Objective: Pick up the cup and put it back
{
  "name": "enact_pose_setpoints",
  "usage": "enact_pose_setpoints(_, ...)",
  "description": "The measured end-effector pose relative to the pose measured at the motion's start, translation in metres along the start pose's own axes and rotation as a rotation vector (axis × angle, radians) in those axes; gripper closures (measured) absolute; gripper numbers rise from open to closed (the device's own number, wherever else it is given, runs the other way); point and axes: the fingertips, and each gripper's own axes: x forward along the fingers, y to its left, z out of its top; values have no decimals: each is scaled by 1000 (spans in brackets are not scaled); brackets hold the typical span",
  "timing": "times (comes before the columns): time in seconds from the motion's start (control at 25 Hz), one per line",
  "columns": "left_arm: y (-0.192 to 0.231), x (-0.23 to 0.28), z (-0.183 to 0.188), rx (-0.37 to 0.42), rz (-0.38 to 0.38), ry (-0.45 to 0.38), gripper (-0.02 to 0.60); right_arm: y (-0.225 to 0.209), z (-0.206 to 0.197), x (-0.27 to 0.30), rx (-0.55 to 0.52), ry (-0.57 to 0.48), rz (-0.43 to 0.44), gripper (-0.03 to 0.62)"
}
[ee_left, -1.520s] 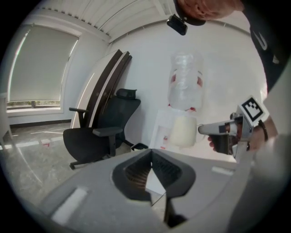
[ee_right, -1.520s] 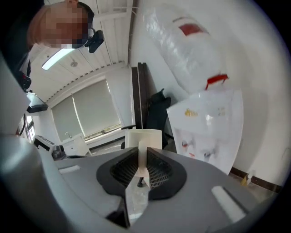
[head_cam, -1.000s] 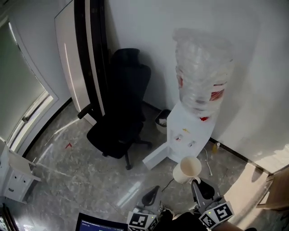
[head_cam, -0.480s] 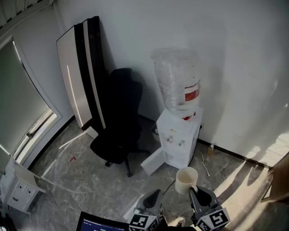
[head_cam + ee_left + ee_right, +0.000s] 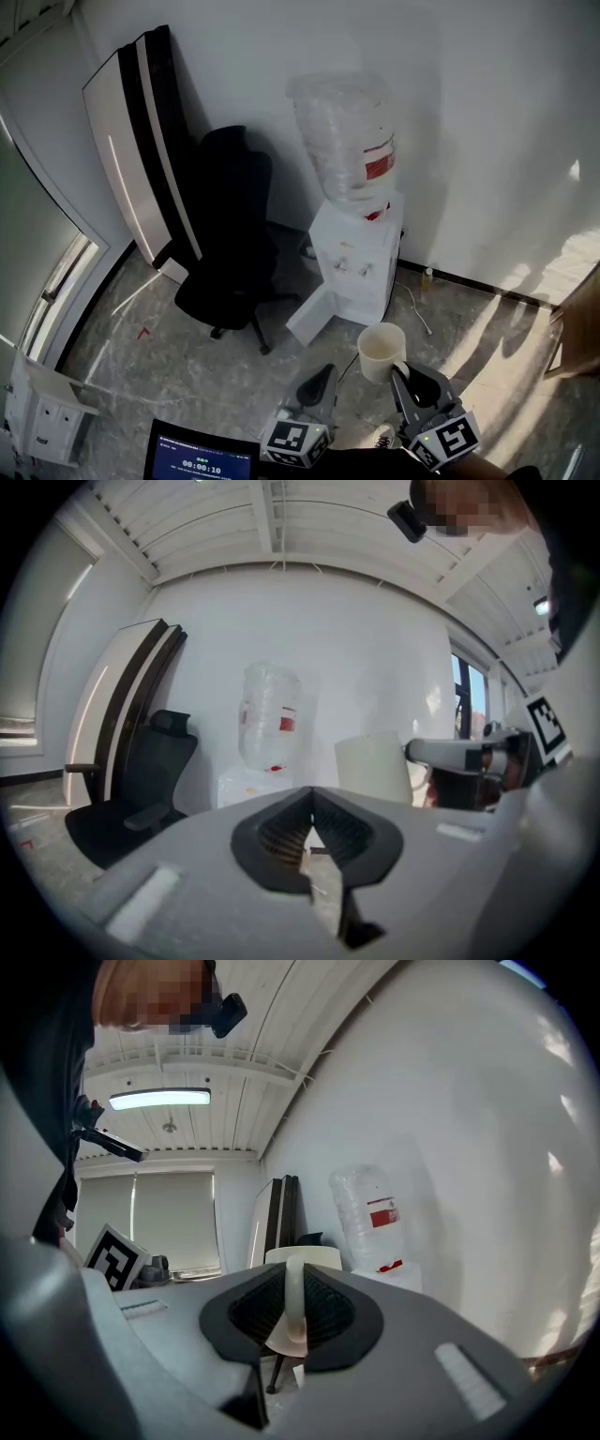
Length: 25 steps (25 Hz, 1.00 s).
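Note:
A cream cup (image 5: 382,352) hangs upright in the air above the floor, in front of the water dispenser (image 5: 354,267). My right gripper (image 5: 401,370) is shut on the cup's handle (image 5: 293,1302), which stands upright between the black pads. Its jaws have just been closing a little on that handle. The right gripper view shows the cup's rim (image 5: 302,1258) just past the right gripper (image 5: 293,1290). My left gripper (image 5: 322,377) is to the left of the cup, shut with nothing in it. In the left gripper view, the cup (image 5: 373,769) shows beyond the left gripper (image 5: 311,805), to the right.
A large water bottle (image 5: 342,131) tops the white dispenser, whose lower door (image 5: 314,317) hangs open. A black office chair (image 5: 230,253) stands to its left, by tall panels (image 5: 136,141) leaning on the wall. A dark screen (image 5: 197,459) and a white cabinet (image 5: 37,412) are at the bottom left.
The dispenser and chair have slid up and left in the head view, and the held cup is now farther from the dispenser. The left gripper shows more fully.

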Motion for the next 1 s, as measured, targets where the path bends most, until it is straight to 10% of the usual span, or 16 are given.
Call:
enact_pose_setpoints(0.56, 125, -35, 35, 25, -250, 13, 577, 109, 16, 83, -29, -99, -246, 546)
enact_pose_setpoints(1.0, 136, -51, 31, 10, -356, 29, 577, 151, 19, 88, -58, -101, -331, 546)
